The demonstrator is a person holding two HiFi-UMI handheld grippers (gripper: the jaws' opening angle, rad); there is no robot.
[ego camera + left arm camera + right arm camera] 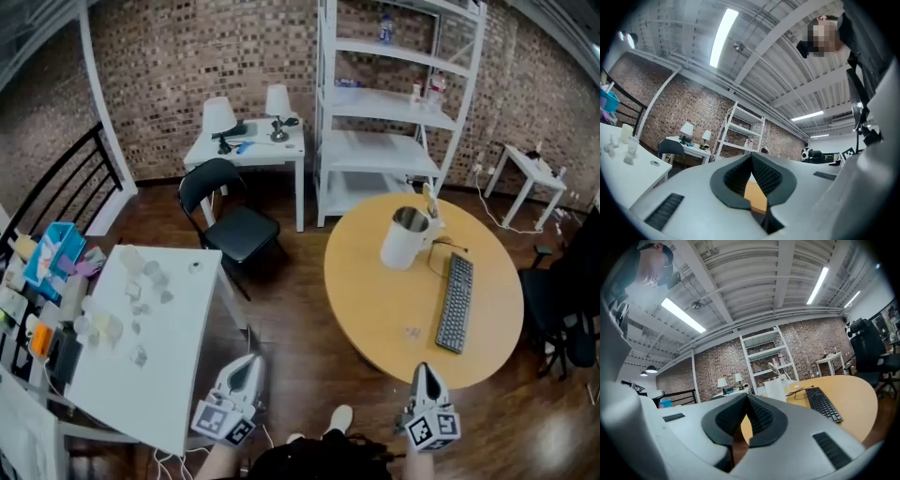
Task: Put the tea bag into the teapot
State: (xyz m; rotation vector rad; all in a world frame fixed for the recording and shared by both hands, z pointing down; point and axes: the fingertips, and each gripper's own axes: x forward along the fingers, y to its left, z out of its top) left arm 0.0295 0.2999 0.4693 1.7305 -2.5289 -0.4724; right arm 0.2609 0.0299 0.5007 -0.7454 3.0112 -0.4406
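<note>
The left gripper (247, 366) and right gripper (424, 370) are held low, jaws pressed together on nothing, with open floor (291, 323) between the white table (183, 375) and the round table (370, 291). The teapot (405, 237) is stood near the round table's far edge. The tea bag cannot be made out.

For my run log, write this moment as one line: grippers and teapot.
left gripper: shut, empty | right gripper: shut, empty | teapot: on round table, beside keyboard, far from grippers

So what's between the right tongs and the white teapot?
Head view: from right tongs to teapot, bare table and one tiny pale scrap; keyboard lies aside.
</note>
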